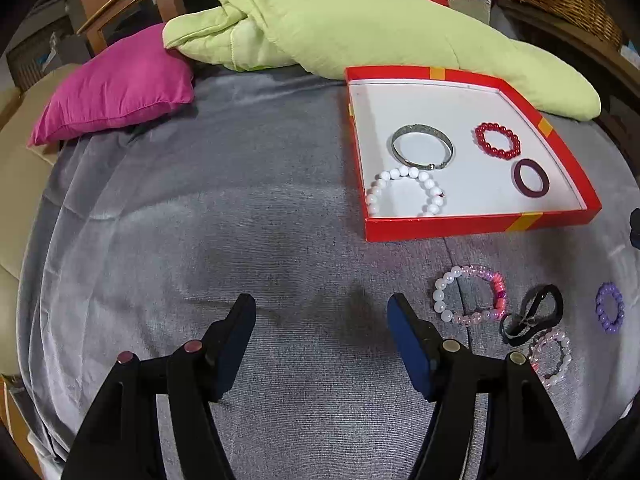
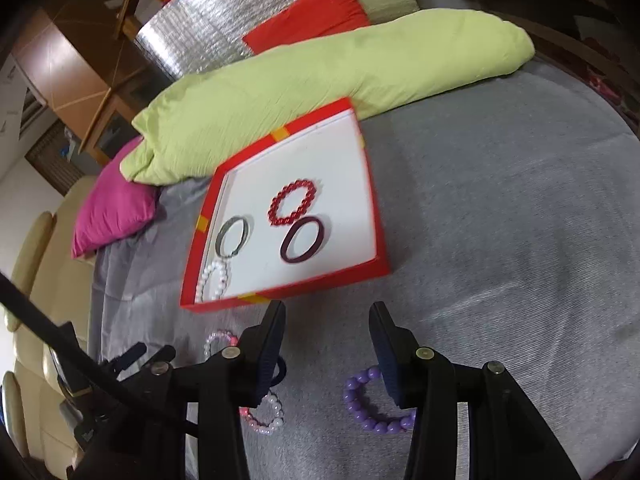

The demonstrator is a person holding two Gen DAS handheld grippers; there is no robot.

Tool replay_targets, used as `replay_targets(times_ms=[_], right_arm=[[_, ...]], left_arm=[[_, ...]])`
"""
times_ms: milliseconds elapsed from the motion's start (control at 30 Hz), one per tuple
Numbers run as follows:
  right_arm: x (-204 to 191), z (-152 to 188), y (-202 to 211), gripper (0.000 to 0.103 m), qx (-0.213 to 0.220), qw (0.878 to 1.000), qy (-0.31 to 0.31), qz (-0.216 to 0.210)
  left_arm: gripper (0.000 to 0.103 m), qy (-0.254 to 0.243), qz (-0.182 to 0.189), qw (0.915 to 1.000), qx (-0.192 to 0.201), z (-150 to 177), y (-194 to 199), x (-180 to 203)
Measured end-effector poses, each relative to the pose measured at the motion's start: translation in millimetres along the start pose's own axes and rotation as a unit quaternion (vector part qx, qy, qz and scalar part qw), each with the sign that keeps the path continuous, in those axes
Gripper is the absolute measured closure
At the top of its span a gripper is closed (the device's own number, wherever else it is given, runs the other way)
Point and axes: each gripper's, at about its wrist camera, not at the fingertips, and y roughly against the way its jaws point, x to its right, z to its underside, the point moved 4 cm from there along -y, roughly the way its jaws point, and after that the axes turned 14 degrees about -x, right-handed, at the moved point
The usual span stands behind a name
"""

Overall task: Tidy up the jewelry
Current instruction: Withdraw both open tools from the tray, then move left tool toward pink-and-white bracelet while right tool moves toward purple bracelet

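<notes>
My left tool (image 1: 322,312) is spread wide, nothing between its fingers, over bare grey bedcover (image 1: 200,220). My right tool (image 2: 328,320) is likewise spread and empty, just short of the red box (image 2: 382,216).

In the box: silver bangle (image 1: 422,148), white bead bracelet (image 1: 406,194), red bead bracelet (image 1: 498,140), dark ring (image 1: 531,178).

Outside the box, on the bedcover: pink-white bracelet (image 1: 470,294), black hair tie (image 1: 532,314), purple bracelet (image 2: 374,404) partly under my right tool's finger, small pink bracelet (image 2: 266,414).

Green quilt (image 1: 360,28) touches the box's far side; magenta pillow (image 1: 116,88) lies beside the quilt.
</notes>
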Motion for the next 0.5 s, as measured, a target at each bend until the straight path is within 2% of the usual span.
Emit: replay_targets(times_ms=[267, 500], right_arm=[[-24, 10, -26, 0.056, -0.041, 0.998, 0.046, -0.011], [-40, 20, -57, 0.071, -0.083, 0.994, 0.076, 0.009]], left_arm=[[0.034, -0.017, -0.02, 0.9996, -0.008, 2, -6, 2], [0.034, -0.017, -0.021, 0.9996, -0.012, 2, -8, 3]])
